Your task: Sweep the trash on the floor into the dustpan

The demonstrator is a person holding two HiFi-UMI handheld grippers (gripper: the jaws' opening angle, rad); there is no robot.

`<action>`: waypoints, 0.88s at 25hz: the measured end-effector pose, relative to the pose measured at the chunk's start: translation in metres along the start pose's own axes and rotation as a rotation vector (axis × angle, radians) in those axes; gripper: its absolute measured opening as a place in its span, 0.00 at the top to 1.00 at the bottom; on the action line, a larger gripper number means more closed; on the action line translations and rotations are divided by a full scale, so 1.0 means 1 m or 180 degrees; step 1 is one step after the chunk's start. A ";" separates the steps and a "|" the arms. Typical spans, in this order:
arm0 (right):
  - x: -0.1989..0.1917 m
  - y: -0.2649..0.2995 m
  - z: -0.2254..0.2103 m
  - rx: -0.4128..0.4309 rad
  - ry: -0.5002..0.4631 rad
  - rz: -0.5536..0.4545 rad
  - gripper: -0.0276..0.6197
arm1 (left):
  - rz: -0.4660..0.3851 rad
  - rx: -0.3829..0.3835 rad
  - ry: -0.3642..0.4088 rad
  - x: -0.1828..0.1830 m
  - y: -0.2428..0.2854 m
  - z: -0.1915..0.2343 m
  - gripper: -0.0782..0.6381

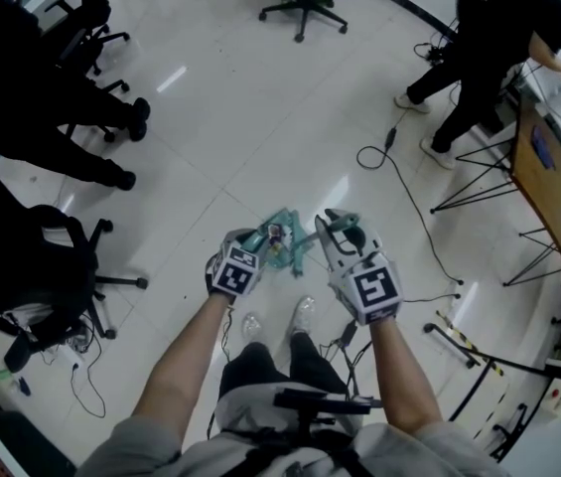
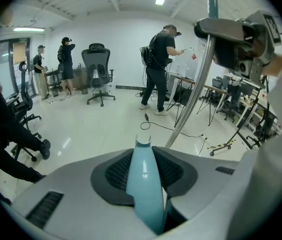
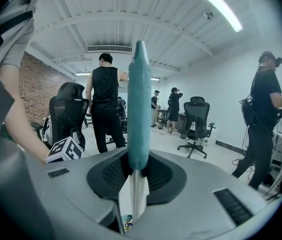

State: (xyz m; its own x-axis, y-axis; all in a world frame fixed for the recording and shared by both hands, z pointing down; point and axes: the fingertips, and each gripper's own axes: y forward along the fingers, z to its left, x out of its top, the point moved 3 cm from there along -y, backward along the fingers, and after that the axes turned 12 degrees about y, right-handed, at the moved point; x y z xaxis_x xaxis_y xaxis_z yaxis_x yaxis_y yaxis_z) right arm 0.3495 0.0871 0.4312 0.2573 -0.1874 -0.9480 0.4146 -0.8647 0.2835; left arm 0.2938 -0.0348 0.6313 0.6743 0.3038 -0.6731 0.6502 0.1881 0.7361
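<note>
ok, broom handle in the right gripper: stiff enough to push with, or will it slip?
Likely stiff: the broom handle is a straight metal pole under a teal sleeve and shows no bend. Probably light, since the tube looks thin. It may pivot in the right gripper, which clamps the round shaft at one narrow spot.

The left gripper (image 1: 250,243) and the right gripper (image 1: 338,225) are light grey with black textured pads, and each bears a marker cube (image 1: 374,289) patterned in black-and-white squares. The dustpan handle (image 2: 143,184) is glossy pale teal, while the broom handle (image 3: 140,104) is a deeper matt teal over a silvery shaft. The floor (image 1: 260,117) is shiny off-white tile and the brick wall (image 3: 33,84) is reddish-brown.
</note>
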 end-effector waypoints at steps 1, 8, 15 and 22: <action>0.001 0.000 0.001 -0.0013 0.0040 0.0023 0.85 | 0.0003 -0.0010 -0.0013 -0.001 0.000 0.000 0.72; 0.006 0.001 0.001 0.0034 -0.0001 -0.0016 0.85 | 0.0030 0.0014 0.0010 -0.002 0.000 0.004 0.72; 0.015 -0.005 0.001 0.0105 -0.0021 -0.0021 0.85 | 0.0092 0.0013 -0.0007 -0.004 0.001 0.002 0.72; 0.018 0.008 -0.002 0.0340 0.0022 -0.0122 0.85 | 0.0044 -0.0189 -0.0204 0.004 -0.004 -0.005 0.58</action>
State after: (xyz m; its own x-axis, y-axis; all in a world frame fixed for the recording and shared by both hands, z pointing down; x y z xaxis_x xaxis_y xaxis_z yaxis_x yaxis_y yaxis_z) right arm 0.3592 0.0779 0.4169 0.2492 -0.1505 -0.9567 0.3290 -0.9160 0.2298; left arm 0.2922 -0.0297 0.6258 0.7054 0.2466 -0.6646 0.6199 0.2400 0.7470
